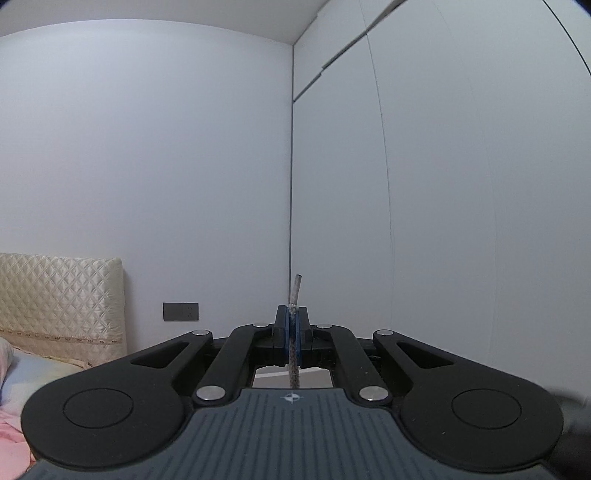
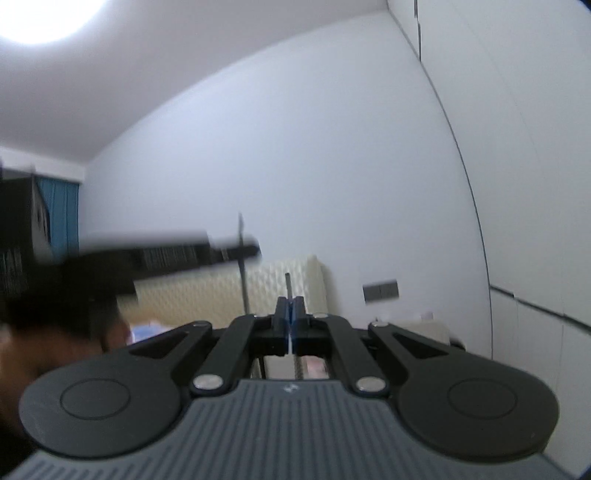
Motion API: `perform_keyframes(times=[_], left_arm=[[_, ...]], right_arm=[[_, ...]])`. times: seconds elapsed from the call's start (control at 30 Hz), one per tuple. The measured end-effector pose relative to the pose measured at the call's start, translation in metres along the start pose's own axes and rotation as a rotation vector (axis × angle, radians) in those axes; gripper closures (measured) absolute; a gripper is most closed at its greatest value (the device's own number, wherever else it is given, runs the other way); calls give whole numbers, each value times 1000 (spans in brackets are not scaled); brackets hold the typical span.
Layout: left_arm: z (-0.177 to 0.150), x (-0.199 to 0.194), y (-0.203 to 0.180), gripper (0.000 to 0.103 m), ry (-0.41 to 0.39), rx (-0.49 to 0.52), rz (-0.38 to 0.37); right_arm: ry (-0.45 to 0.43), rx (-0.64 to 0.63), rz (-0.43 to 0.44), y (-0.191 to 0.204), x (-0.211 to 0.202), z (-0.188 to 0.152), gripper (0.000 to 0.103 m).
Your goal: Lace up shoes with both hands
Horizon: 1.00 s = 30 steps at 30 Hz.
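Soft, even, cool indoor light in both views. In the right view a ceiling lamp [image 2: 44,18] glares white at eleven o'clock, and a dark shape [image 2: 110,273] at nine o'clock is motion-blurred. Fisheye bends wall edges; corners vignette.

We read no words or numbers anywhere | only a small compass-style emblem [image 1: 293,398] on the left gripper's ribbed grey body | right view blurred

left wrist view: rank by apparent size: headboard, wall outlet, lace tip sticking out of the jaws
1. Quilted headboard, largest by far.
2. Wall outlet.
3. Lace tip, which the left gripper pinches; it sits much nearer the camera, so its true size against the outlet is unsure.
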<state>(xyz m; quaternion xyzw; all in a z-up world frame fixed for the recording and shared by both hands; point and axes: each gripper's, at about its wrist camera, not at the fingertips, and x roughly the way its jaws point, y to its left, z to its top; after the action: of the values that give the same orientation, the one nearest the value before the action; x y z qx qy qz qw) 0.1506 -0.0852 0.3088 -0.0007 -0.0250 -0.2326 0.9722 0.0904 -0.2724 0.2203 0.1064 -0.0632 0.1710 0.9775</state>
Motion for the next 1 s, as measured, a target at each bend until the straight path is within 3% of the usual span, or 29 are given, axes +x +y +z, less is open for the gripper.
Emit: perform_keyframes(times=[0.27,0.47,0.6,0.8,1.0], left_arm=[[1,-5,6,99,7,1,2],[-12,-24,6,99,25,5,19],[-43,-35,6,99,69,11,40],[-116,-51,13,99,195,-38,77],[-203,-61,14,99,380,17,91]], right_arm=[[-75,-1,42,19,-6,43,101],[-42,-14,42,21,-14,35,101],[66,-10,5,11,-27,4,101],[245,9,-71,-15,-47,-60,101],[457,85,-145,-35,-56,-152,101]])
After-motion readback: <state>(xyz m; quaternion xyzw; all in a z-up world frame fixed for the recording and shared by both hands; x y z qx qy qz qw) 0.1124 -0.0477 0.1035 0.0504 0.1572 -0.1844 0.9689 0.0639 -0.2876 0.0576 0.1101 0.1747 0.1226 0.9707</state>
